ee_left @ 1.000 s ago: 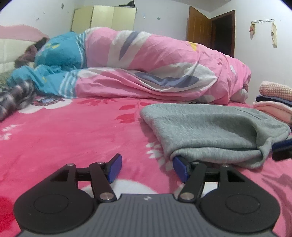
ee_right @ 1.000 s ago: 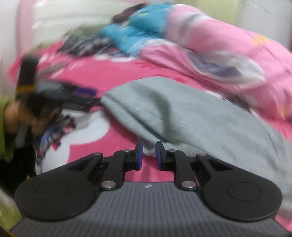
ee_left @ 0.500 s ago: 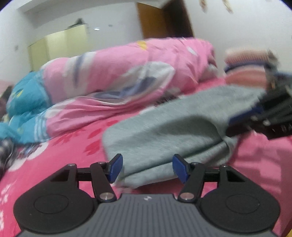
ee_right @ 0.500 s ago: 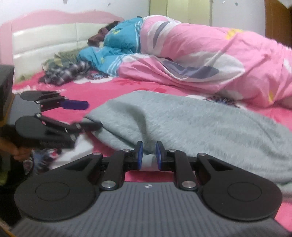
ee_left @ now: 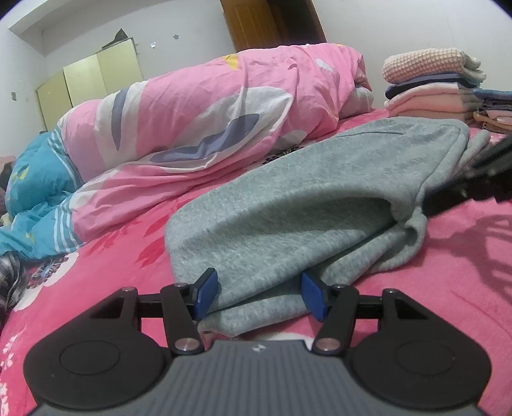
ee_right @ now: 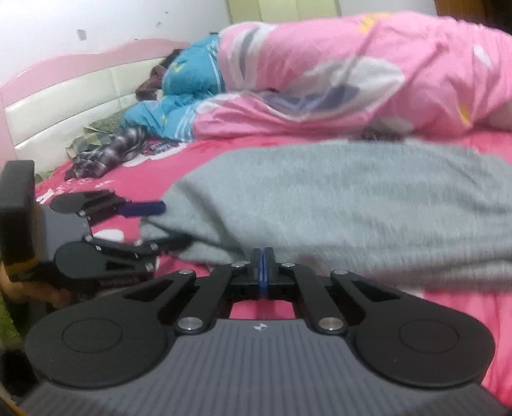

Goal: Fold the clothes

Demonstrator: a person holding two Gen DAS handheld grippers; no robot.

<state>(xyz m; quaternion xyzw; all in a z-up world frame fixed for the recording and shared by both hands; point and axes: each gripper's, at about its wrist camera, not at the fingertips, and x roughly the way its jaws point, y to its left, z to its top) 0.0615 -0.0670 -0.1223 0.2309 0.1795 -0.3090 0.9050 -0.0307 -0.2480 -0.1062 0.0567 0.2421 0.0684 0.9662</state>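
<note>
Straddling the fuzzy grey garment (ee_left: 304, 204), the left claw (ee_left: 259, 296) gapes apart; the right claw (ee_right: 262, 272) is pressed together.

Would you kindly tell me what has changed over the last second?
The right tool closed fully at the grey garment's near edge. The left tool moved in, its open fingers now straddling the folded corner. The garment remains on the pink bed, folded stack untouched.

White walls (ee_left: 400, 28) enclose a bed with a pink-and-cream padded headboard (ee_right: 64, 96) and red floral sheet (ee_left: 96, 256), a pale yellow wardrobe (ee_left: 92, 76) (doors closed) and a brown wooden door (ee_left: 272, 22).
</note>
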